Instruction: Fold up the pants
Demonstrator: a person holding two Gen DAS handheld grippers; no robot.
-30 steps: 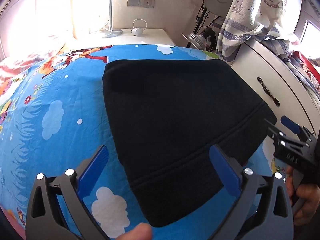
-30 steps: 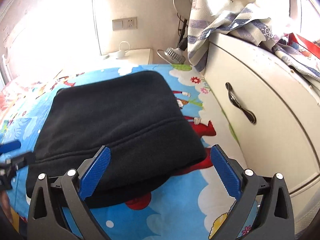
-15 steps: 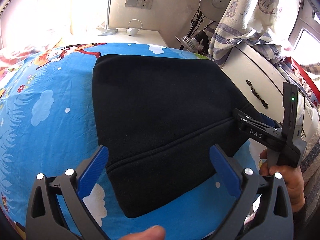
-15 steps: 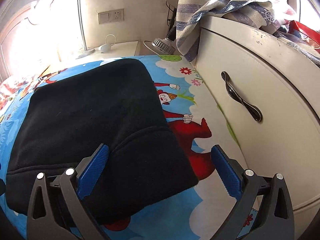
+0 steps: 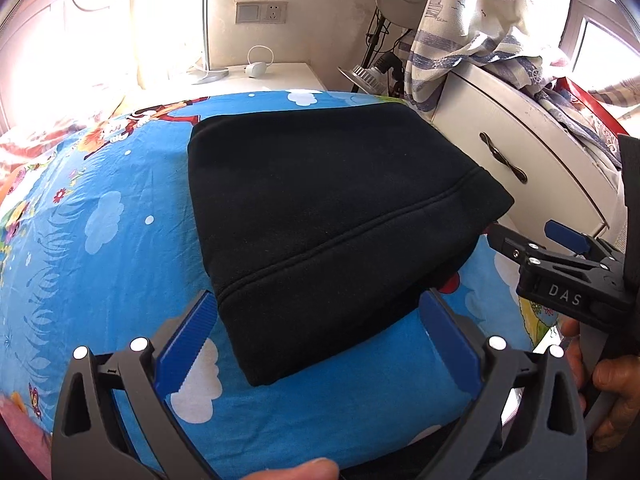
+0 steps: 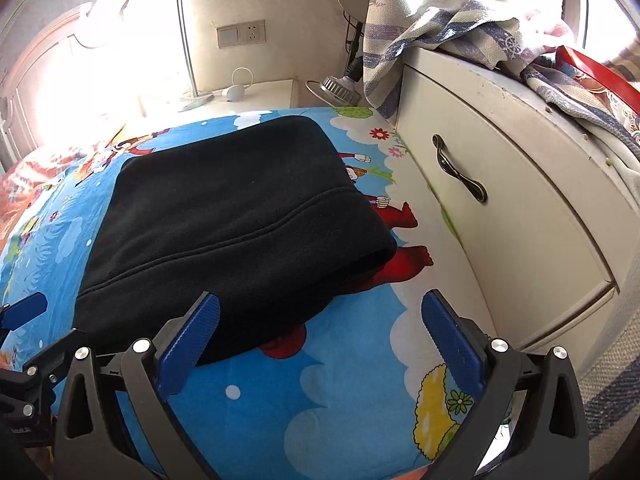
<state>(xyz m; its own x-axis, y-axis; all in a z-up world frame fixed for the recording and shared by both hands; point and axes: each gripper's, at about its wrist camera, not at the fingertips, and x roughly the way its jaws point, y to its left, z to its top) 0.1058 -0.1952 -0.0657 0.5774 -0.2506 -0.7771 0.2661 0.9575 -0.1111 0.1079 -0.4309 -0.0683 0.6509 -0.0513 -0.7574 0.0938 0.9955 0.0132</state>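
**Both grippers spread wide at the near edge of the folded black pants**

The black fleece pants (image 5: 328, 208) lie folded into a compact, thick rectangle on a blue cartoon-print bedsheet (image 5: 100, 248), their far edge toward the white nightstand (image 5: 280, 74) and their right side close to a white cabinet (image 6: 520, 208) with a dark curved handle (image 6: 460, 176). A stitched seam runs across the top layer near the front.

The left gripper (image 5: 320, 336) hovers low over the near end of the bundle, pointing forward along the bed. Its blue-padded fingers (image 5: 188, 336) are spread apart, one on each side of the pants' near corner, gripping nothing. A fingertip of the person's hand shows at the bottom edge of that view.

The right gripper (image 6: 324, 340) is released as well, jaws wide, with its left pad over the front right corner of the pants and its right pad above bare sheet beside the cabinet. In the left wrist view it (image 5: 536, 248) reaches in from the right, its tip just beside the pants' right edge, with the person's hand (image 5: 608, 384) wrapped around the handle below.

A striped cloth (image 6: 432, 24) drapes over the cabinet top.
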